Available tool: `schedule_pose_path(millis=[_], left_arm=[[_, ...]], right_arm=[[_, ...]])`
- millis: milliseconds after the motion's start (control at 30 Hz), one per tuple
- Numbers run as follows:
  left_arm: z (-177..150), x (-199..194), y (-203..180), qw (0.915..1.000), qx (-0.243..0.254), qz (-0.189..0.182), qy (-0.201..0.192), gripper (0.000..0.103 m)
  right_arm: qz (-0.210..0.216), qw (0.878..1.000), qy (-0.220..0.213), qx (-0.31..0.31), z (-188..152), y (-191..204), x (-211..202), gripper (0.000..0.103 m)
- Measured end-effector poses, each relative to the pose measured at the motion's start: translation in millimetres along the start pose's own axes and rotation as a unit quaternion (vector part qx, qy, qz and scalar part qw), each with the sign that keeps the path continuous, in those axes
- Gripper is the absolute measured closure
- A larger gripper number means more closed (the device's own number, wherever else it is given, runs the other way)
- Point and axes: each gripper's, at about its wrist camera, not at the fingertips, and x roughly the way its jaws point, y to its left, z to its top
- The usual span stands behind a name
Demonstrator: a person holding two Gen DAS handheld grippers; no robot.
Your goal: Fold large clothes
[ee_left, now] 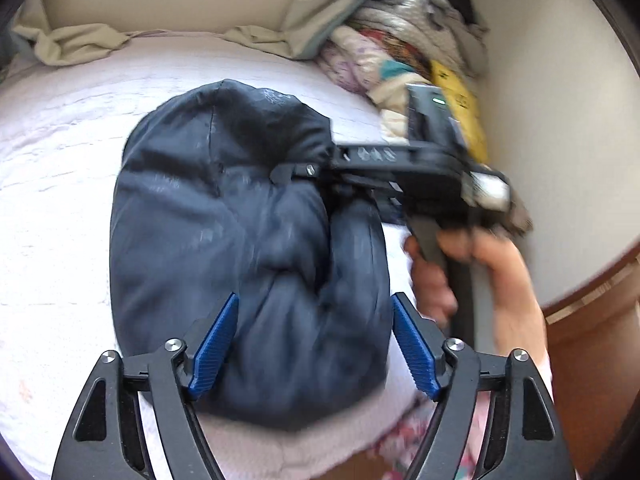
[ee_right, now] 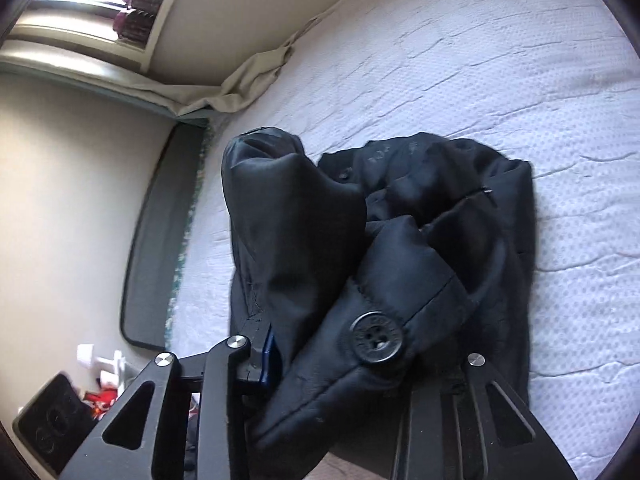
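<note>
Nearest the lens, the left hand-held gripper (ee_left: 314,346) stands released, its blue pads (ee_left: 216,344) apart on either side of the dark padded jacket (ee_left: 240,248) bundled on the pale quilted bed (ee_left: 60,200). Seen from the right wrist, the right hand-held gripper (ee_right: 360,364) is clenched on the jacket's cuff beside a large black button (ee_right: 376,342).

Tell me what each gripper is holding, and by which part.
Left gripper: nothing; its jaws stand open around the dark jacket. Right gripper: shut on the jacket's buttoned cuff.
</note>
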Motion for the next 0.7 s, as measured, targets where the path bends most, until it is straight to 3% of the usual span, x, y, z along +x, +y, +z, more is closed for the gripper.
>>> schedule_pose_path(millis=[133,300,467,533,633,700], left_arm=[[-22,-20,12,0.9993,0.027,-0.016,-0.019,0.023],[-20,-22,29,0.9948,0.070,0.020,-0.071,0.014],[-24,-28,27,0.9897,0.082,-0.024,-0.114,0.014],[-28,-25,27,0.9878,0.099,-0.025,-0.117,0.014],[-30,-4,33,0.9893,0.104,-0.052,-0.088,0.014],[-31,9,35,0.9902,0.099,-0.059,-0.079,0.013]], right_arm=[[0.001,1.000,-0.001,0.019,-3,-15,-6,0.072],[0.001,0.999,-0.006,0.035,-8,-23,-8,0.072],[-0.005,0.999,-0.009,0.035,-9,-26,-11,0.072],[-0.008,0.999,-0.008,0.039,-8,-28,-10,0.069],[-0.017,0.999,-0.008,0.038,-10,-28,-10,0.061],[-0.026,0.999,-0.006,0.037,-11,-21,-12,0.044]])
